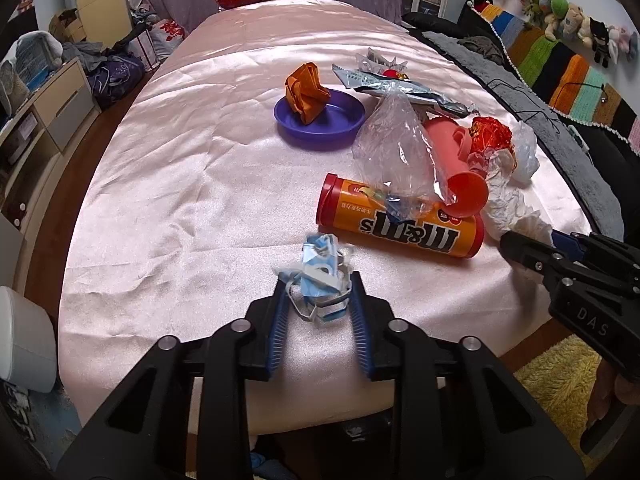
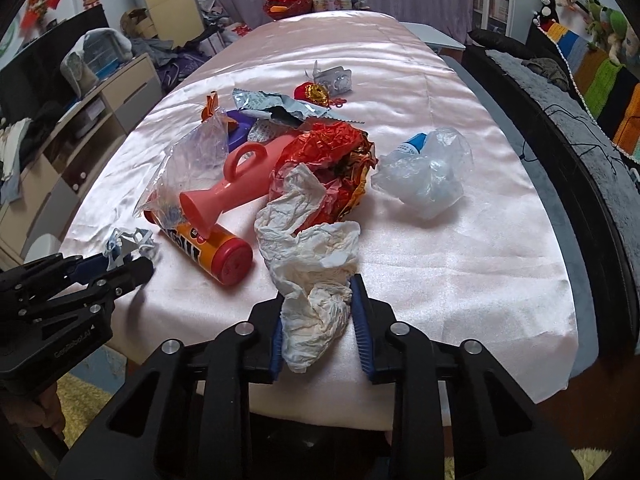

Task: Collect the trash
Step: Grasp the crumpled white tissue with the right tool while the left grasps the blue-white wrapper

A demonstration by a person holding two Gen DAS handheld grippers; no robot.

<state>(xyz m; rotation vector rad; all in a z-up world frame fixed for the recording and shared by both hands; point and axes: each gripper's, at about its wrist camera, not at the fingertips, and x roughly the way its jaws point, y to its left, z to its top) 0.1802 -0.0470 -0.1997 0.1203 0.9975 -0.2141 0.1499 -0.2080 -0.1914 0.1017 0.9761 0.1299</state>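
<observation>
Crumpled tissue (image 2: 316, 280) foremost here; purple bowl (image 1: 320, 120) unobstructed opposite.

Purple bowl (image 1: 320, 122) on pink tablecloth (image 1: 180, 184); plush toys (image 1: 560, 12) on wall.

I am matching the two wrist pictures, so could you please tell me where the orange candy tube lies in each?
Left wrist: the orange candy tube lies right of centre, red cap pointing left.
Right wrist: it lies left of centre, cap end nearest the camera, partly under the pink jug.
Shared landmark: that pink jug.
</observation>
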